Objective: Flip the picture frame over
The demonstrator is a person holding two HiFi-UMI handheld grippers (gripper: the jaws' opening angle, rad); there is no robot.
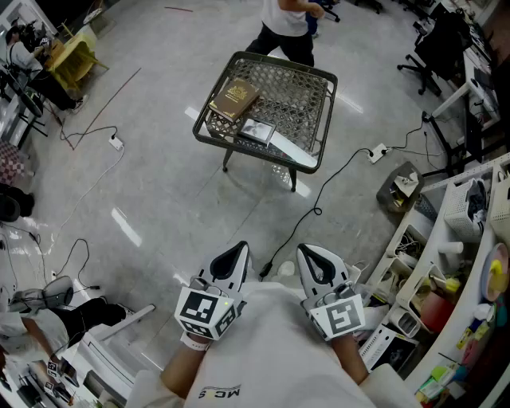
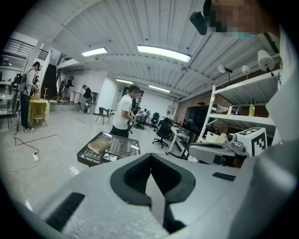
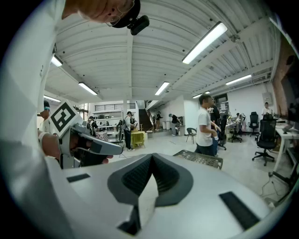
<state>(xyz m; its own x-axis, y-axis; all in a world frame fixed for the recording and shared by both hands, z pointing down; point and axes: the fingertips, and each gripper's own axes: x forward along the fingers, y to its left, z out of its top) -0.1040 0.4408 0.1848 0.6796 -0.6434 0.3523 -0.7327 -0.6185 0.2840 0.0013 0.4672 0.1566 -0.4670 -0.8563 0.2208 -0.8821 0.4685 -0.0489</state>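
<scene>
A small picture frame (image 1: 256,131) lies flat on the near side of a dark woven-metal table (image 1: 307,155), beside a brown book (image 1: 233,99). The table is several steps ahead of me. My left gripper (image 1: 239,250) and right gripper (image 1: 307,253) are held side by side close to my chest, far from the table, both shut with nothing in them. In the left gripper view the jaws of the left gripper (image 2: 150,159) meet, with the table (image 2: 88,161), the book (image 2: 99,145) and the frame (image 2: 110,157) beyond. The right gripper (image 3: 152,159) points towards the table (image 3: 201,159).
A person (image 1: 288,22) stands at the table's far side. Cables and a power strip (image 1: 378,151) run over the grey floor right of the table. A cluttered shelf (image 1: 470,263) lines the right side. Boxes and gear (image 1: 56,319) sit at my lower left.
</scene>
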